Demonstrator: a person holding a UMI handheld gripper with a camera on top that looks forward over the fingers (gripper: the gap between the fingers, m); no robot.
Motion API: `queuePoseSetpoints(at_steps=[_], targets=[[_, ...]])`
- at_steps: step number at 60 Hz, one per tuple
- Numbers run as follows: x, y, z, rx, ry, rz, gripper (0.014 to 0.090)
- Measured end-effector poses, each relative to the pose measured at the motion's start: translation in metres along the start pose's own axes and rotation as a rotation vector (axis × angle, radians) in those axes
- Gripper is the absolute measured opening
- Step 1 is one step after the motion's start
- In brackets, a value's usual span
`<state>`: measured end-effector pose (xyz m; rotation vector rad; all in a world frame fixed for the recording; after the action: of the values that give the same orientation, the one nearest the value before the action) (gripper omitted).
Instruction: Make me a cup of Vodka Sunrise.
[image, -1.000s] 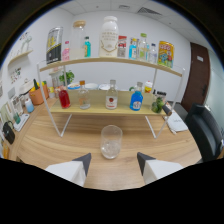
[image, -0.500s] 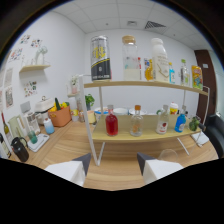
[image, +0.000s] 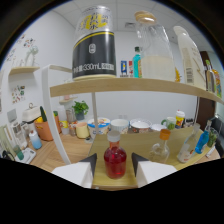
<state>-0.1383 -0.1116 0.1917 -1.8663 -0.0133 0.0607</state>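
A small glass bottle of red liquid with a white cap stands on the lower wooden shelf, just ahead of and between my fingers. My gripper is open, its white fingers on either side of the bottle with gaps. On the upper shelf a tall black and white can marked 330mL stands directly above, beside a large jar of white liquid with a wooden lid. A blue bottle and a clear bottle with an orange cap stand to the right on the lower shelf.
White bowls and cups line the back of the lower shelf. A white shelf post rises to the left. Beyond it on the wooden table are an orange pot with a plant and small bottles. A dark door is at right.
The view has moved left and much closer to the shelf. The red bottle, earlier further off on the lower shelf, now stands between my fingers; the empty glass on the table is out of view.
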Motion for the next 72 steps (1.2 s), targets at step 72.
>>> queuePoseSetpoints(at_steps=[72], targets=[[0.076,0.045,-0.098,-0.012,-0.076,0.358,0.0346]])
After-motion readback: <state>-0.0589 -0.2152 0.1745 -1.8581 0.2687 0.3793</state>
